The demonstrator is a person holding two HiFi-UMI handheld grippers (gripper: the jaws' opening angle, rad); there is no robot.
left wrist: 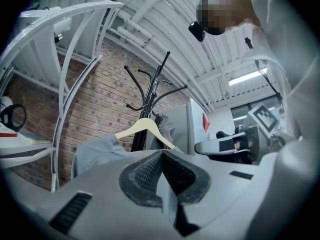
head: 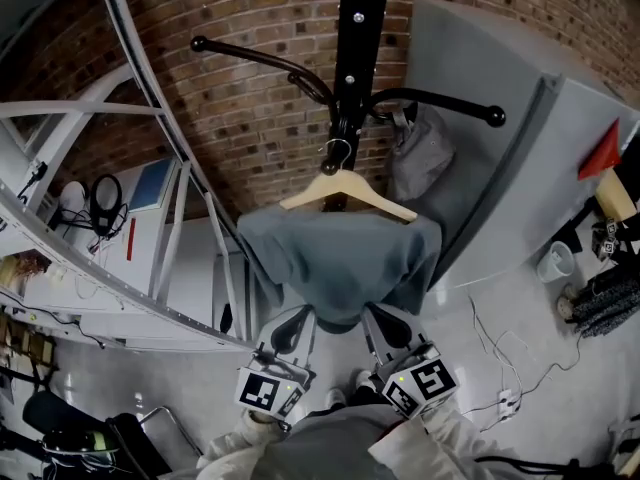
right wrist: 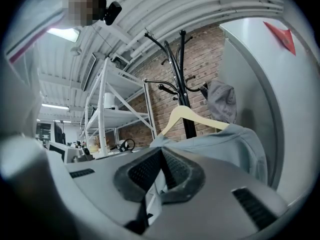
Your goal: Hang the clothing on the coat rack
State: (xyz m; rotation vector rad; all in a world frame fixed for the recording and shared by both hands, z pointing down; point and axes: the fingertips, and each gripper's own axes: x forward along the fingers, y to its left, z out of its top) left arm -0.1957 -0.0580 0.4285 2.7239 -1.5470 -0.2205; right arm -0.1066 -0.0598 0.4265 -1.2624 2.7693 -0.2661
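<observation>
Brick wall [head: 250, 118] fills the back, with a black coat rack [head: 348, 58] at the top middle. Under it, in the middle of the frame, a blue-grey shirt [head: 340, 258] sits on a wooden hanger [head: 345, 186]. The hanger's hook is right by the pole. The left gripper [head: 292, 326] and right gripper [head: 386, 323] each pinch the shirt's bottom edge, jaws pressed tight on the cloth.

Side by side beneath the grey garment [head: 340, 258], the left gripper [head: 297, 324] and right gripper [head: 384, 326] point roughly level, each with jaws clamped together on the garment's lower hem.
</observation>
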